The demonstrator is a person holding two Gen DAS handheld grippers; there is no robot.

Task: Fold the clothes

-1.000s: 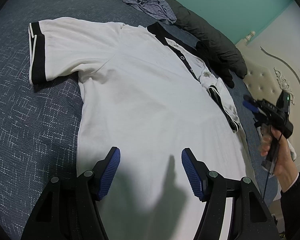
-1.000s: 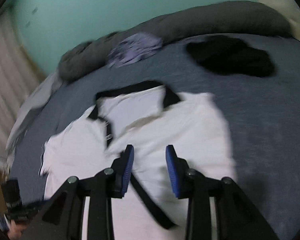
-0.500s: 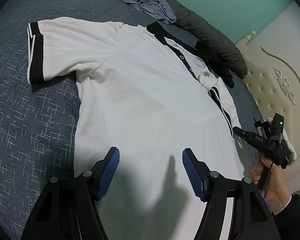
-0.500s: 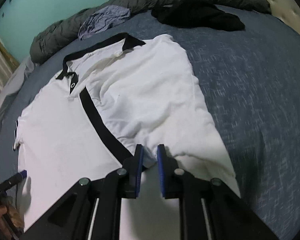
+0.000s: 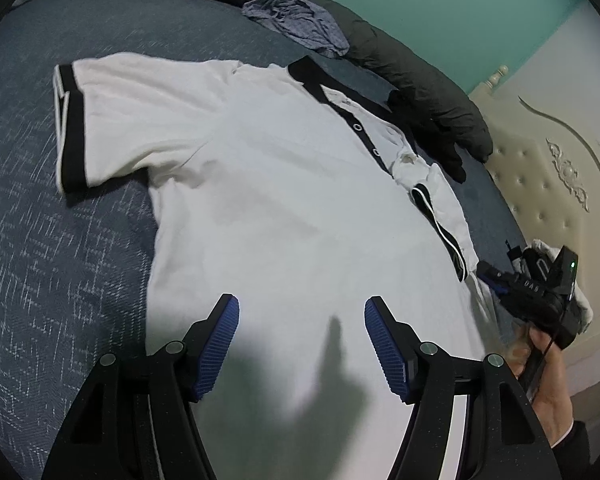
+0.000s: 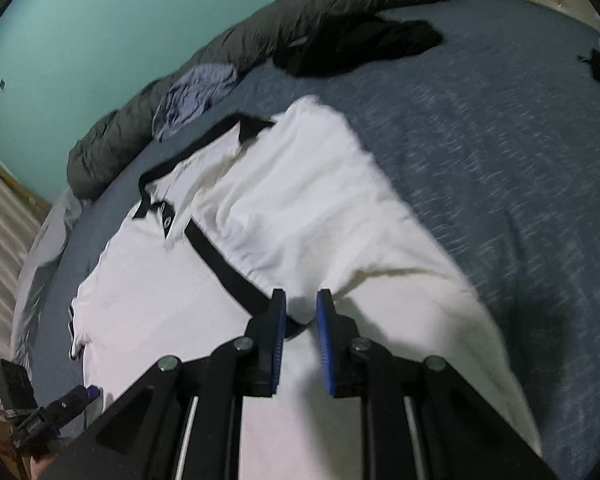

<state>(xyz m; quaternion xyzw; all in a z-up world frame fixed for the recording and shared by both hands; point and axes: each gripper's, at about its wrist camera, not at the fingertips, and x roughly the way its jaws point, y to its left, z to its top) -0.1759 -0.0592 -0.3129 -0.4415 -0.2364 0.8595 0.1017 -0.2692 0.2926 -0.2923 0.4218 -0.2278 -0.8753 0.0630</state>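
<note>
A blue bed [image 5: 40, 248] carries the white polo shirt [image 5: 284, 208], spread flat with one sleeve folded inward. The left gripper [image 5: 302, 340] hangs released above its hem. The right gripper [image 6: 301, 312], jaws just narrowed, pinches the folded sleeve [image 6: 300, 240].

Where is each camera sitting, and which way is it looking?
Left wrist: sits on the left gripper, looking down across the white polo shirt on the bed; its open blue fingers show, plus the hand holding the right gripper.
Right wrist: sits on the right gripper, looking across the shirt's folded-in sleeve; its fingers, which have just been closing, stand narrow around a fabric fold; the left gripper shows.
Both see the shirt, the grey duvet and the crumpled blue garment.
</note>
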